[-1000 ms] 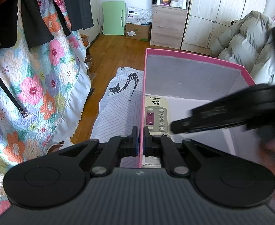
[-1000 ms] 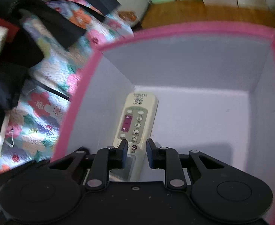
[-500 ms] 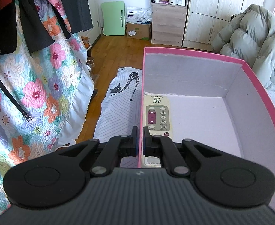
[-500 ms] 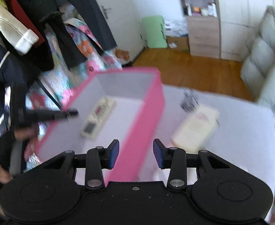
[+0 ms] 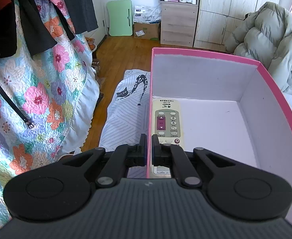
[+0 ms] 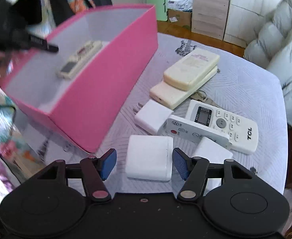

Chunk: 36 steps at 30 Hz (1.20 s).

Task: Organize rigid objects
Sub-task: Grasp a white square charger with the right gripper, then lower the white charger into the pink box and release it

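- Bedroom scene: white patterned bedspread (image 6: 235, 83), wooden floor beyond, and a pink box (image 6: 106, 83) standing on the bed.
- Left gripper (image 5: 149, 139) is pinched tight on the box's left wall — one finger outside, one inside.
- Beige remote (image 5: 167, 123) lies in the box along that wall.
- Right gripper (image 6: 145, 164) has just been opening — jaws wide, a white adapter (image 6: 148, 157) between them, pads not touching it.
- Other remotes and chargers lie just beside.
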{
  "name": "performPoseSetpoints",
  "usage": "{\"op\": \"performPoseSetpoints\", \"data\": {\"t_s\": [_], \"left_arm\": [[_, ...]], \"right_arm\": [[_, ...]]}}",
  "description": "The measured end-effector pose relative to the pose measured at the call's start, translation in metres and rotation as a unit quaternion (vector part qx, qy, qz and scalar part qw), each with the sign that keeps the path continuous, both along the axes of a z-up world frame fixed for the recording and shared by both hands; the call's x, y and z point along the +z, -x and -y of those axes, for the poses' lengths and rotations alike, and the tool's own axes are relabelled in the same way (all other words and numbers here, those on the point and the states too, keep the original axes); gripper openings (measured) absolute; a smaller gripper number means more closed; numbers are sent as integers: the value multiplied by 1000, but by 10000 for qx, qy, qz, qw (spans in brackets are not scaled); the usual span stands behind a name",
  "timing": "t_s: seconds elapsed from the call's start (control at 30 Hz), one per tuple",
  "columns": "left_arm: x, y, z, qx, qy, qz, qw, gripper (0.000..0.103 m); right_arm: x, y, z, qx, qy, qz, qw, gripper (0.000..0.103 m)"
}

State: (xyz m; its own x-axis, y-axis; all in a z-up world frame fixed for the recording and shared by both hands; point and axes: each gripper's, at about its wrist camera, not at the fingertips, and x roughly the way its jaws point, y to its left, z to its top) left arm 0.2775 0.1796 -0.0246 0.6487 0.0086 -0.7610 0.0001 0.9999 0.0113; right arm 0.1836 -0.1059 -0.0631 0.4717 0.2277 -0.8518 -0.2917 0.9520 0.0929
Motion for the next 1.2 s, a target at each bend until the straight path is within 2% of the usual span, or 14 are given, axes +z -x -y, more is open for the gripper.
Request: {"op": "performPoseSetpoints", "data": {"t_s": [0.1, 0.23, 0.3, 0.43, 0.67, 0.9, 1.07, 1.2], "left_arm": [[0, -1, 0, 0, 6, -22, 10000, 4], [-1, -2, 1, -13, -36, -27, 10000, 4], [-1, -2, 1, -11, -5, -26, 10000, 4], [-1, -2, 0, -8, 19, -29, 10000, 4], [-2, -2, -1, 1, 22, -35, 10000, 4], [-2, -3, -2, 27, 58, -77, 9999, 4], [-1, -1, -5, 103, 86, 24, 9999, 3], [-1, 0, -6, 102, 101, 42, 9999, 3]], "right_arm": [[-10, -5, -5, 152, 242, -34, 9996, 70], [-13, -4, -7, 173, 338, 200, 9991, 71], [-16, -1, -11, 281, 608, 342, 9972, 65], [-16, 4, -16, 256, 738, 575, 9953, 64], [-7, -1, 0, -297, 137, 711, 9969, 64], [20, 5, 6, -412, -233, 929, 9946, 64], [66, 1, -3, -82, -626, 1289, 9896, 64], [98, -15, -25, 455, -1018, 1271, 9856, 64]]}}
